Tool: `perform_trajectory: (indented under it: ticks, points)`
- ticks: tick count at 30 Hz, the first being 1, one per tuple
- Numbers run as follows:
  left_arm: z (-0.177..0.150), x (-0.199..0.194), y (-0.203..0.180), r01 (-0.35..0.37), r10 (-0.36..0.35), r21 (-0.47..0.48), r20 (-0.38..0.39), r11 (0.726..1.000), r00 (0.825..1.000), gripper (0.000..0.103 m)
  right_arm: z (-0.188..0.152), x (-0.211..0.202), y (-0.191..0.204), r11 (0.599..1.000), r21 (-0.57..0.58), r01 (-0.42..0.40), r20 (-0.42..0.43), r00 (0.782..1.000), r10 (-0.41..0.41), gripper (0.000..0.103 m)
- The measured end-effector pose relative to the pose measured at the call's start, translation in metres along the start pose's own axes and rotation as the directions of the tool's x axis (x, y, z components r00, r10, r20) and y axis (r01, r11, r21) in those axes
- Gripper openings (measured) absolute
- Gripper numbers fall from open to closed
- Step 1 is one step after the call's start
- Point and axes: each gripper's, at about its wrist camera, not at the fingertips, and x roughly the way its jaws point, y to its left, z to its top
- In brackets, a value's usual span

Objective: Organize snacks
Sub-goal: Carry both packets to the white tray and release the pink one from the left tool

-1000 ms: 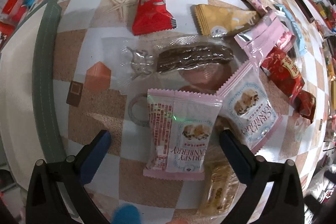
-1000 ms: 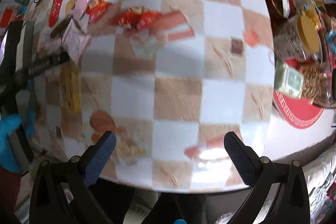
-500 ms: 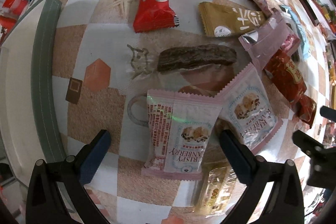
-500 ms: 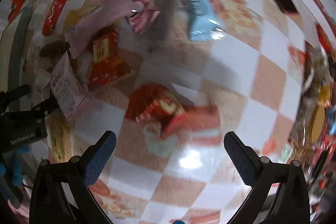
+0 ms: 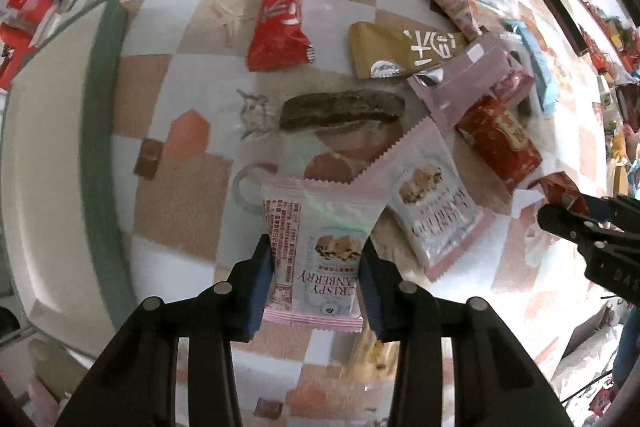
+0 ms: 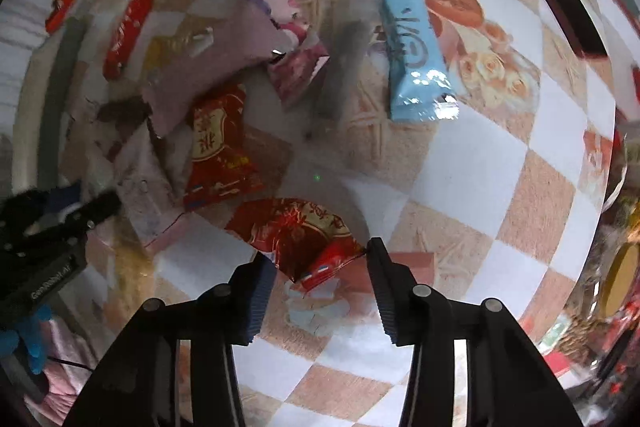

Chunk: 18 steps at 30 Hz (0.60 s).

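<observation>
My left gripper [image 5: 316, 247] points down, its jaws closing with both pads against the sides of a pink "Crispy Cranberry" packet [image 5: 320, 227] raised a little off the checked tablecloth. A second cranberry packet [image 5: 436, 203] lies just to its right. My right gripper [image 6: 320, 255] is also closing; its pads meet the near corner of a red and gold patterned packet [image 6: 296, 227] lying on the table. In the left wrist view the right gripper [image 5: 568, 215] shows at the right edge, on that red packet [image 5: 558, 187].
Loose snacks lie around: a dark bar in clear wrap [image 5: 340, 109], a red packet [image 5: 282, 15], a gold packet [image 5: 400, 51], a pink pouch [image 5: 468, 83], a blue packet [image 6: 412, 51]. A white tray with a green rim [image 5: 100, 147] lies at the left.
Both grippers went from wide open to closed in around packets. The left one rose with the cranberry packet. The right one swept across the table to the red patterned packet.
</observation>
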Motion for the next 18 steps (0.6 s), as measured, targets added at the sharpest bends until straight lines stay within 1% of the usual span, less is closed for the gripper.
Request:
perform_trajectory:
  ticks: [4, 6, 9, 11, 12, 13, 16, 17, 18]
  points:
    - [-0.019, -0.034, -0.005, -0.008, 0.008, 0.023, 0.029, 1.0, 1.0, 0.043, -0.01, -0.018, -0.024, 0.999, 0.027, -0.045, 0.003, 0.999, 0.045, 0.047]
    - [-0.028, -0.054, -0.002, -0.017, 0.016, 0.029, 0.04, 0.999, 0.999, 0.043, -0.016, -0.025, -0.029, 0.997, 0.037, -0.062, 0.005, 0.998, 0.062, 0.047]
    - [-0.039, -0.085, 0.009, -0.016, 0.016, 0.01, 0.065, 1.0, 0.998, 0.043, -0.035, -0.035, -0.035, 0.995, 0.05, -0.085, 0.019, 0.996, 0.085, 0.047]
    - [-0.043, -0.09, 0.02, -0.018, 0.018, 0.004, 0.079, 1.0, 0.997, 0.043, -0.05, -0.042, -0.043, 0.994, 0.063, -0.091, 0.022, 0.996, 0.09, 0.047]
    - [-0.046, -0.093, 0.03, -0.023, 0.023, 0.005, 0.083, 1.0, 0.996, 0.043, -0.066, -0.043, -0.043, 0.993, 0.073, -0.095, 0.025, 0.995, 0.094, 0.047]
    - [-0.05, -0.093, 0.041, -0.027, 0.026, 0.008, 0.087, 1.0, 0.996, 0.043, -0.071, -0.047, -0.044, 0.992, 0.086, -0.097, 0.028, 0.995, 0.095, 0.047]
    - [-0.048, -0.101, 0.065, -0.038, 0.036, 0.018, 0.096, 0.999, 0.995, 0.044, -0.091, -0.057, -0.024, 0.991, 0.092, -0.095, 0.046, 0.995, 0.091, 0.047]
    - [-0.047, -0.1, 0.076, -0.038, 0.036, 0.021, 0.097, 0.999, 0.995, 0.043, -0.099, -0.062, -0.012, 0.991, 0.091, -0.098, 0.052, 0.994, 0.094, 0.047]
    - [-0.047, -0.092, 0.081, -0.039, 0.036, 0.023, 0.096, 0.999, 0.995, 0.043, -0.098, -0.057, 0.005, 0.991, 0.091, -0.099, 0.055, 0.994, 0.094, 0.047]
